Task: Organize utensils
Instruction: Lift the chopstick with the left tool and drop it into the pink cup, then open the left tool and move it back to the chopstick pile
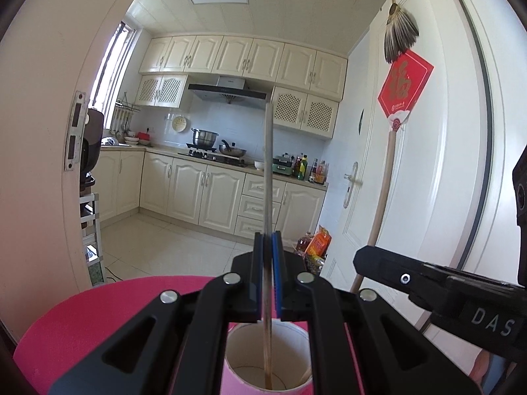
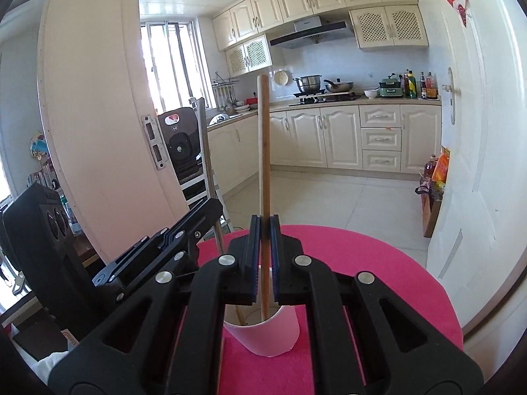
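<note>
Above pink table, near kitchen doorway: left hand-held gripper clamped on grey-topped chopstick, upright, lower end inside white cup. Right hand-held gripper clamped on wooden chopstick, also upright, tip down in same cup. Cup stands on table, pink on outside wall. Both chopsticks side by side in cup, whether touching cannot tell. Kitchen cabinets well behind.

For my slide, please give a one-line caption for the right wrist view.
Right gripper holds a chopstick upright, its lower end inside the white cup on the pink table.
</note>
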`<state>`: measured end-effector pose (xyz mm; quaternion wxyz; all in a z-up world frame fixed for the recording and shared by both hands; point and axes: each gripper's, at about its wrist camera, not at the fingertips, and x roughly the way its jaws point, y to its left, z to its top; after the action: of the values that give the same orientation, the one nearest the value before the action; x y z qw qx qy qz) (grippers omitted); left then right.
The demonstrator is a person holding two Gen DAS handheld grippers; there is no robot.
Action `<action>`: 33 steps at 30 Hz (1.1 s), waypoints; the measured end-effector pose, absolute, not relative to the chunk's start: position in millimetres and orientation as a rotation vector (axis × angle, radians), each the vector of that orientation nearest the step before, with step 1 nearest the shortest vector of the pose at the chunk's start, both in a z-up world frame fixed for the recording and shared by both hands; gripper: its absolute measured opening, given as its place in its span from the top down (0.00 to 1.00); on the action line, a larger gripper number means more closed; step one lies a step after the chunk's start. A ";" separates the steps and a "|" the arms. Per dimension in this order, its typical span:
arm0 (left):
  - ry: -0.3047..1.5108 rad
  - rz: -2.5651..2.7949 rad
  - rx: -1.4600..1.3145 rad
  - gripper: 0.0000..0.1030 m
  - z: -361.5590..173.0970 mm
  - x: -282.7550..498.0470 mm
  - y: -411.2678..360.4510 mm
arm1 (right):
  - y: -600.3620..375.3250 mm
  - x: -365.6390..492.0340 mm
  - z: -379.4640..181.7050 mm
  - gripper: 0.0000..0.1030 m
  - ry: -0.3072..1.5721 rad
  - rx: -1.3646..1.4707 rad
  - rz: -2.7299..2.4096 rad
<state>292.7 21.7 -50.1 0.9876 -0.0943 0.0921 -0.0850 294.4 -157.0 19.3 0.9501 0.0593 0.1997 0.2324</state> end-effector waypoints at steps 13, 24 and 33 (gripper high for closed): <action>0.252 -0.174 -0.141 0.66 -48.8 268.7 28.6 | -159.3 282.4 8.6 0.93 0.399 0.143 0.440; 0.224 -0.138 -0.121 0.53 -37.0 239.6 38.4 | -154.7 266.8 15.1 0.79 0.378 0.152 0.409; 0.237 -0.139 -0.114 0.49 -26.3 215.0 44.7 | -165.6 243.6 28.5 0.47 0.329 0.157 0.386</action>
<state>215.0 44.7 -26.3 0.9889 -0.0566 0.1182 -0.0695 243.6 -165.6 28.5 0.9649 0.0775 0.1628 0.1910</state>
